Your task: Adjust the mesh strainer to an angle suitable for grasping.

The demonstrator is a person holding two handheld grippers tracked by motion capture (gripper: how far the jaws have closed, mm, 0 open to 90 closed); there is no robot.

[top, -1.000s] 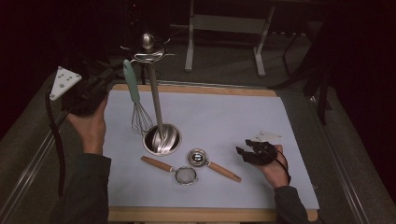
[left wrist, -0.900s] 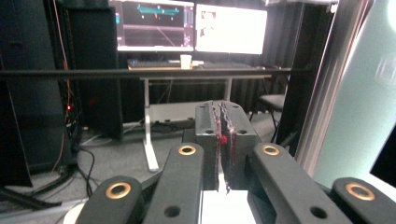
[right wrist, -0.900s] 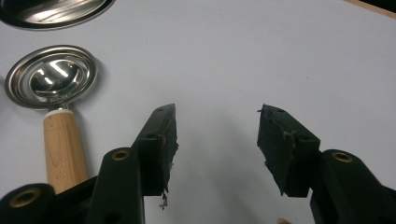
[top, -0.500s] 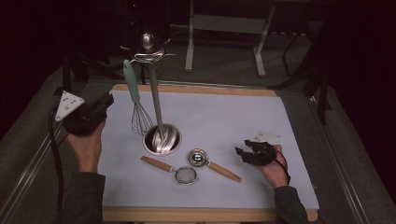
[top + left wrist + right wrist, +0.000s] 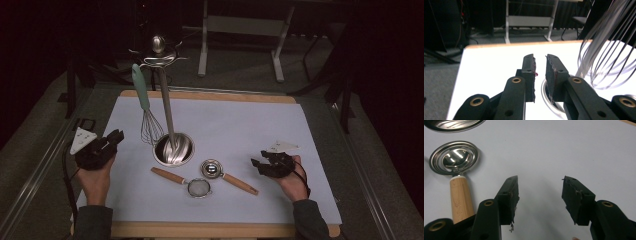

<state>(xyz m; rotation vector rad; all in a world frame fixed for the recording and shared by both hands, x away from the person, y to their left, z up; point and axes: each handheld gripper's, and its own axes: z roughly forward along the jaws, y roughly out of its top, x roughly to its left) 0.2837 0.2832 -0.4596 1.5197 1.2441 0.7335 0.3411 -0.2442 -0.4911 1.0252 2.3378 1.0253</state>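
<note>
A steel utensil stand [image 5: 173,149] rises from its round base on the white mat [image 5: 240,125]. A whisk [image 5: 142,102] with a teal handle hangs from the stand's top. My left gripper [image 5: 116,137] sits low at the mat's left edge, pointing toward the stand's base. Its jaws have just been opening, and nothing is between them. In the left gripper view the left gripper [image 5: 540,59] shows a narrow gap, with the whisk wires [image 5: 604,55] to its right. My right gripper [image 5: 257,164] rests open on the mat at the right. In the right gripper view the right gripper [image 5: 540,182] is empty.
A small mesh strainer [image 5: 199,188] and a steel scoop [image 5: 212,168], both wooden-handled, lie in front of the stand. The scoop [image 5: 454,157] lies left of my right jaws. A wooden board edge [image 5: 210,95] frames the mat. A metal rail [image 5: 40,170] runs along the left.
My left hand has dropped from beside the whisk handle down to the mat's left edge, and its jaws have parted. The right hand has stayed put.
</note>
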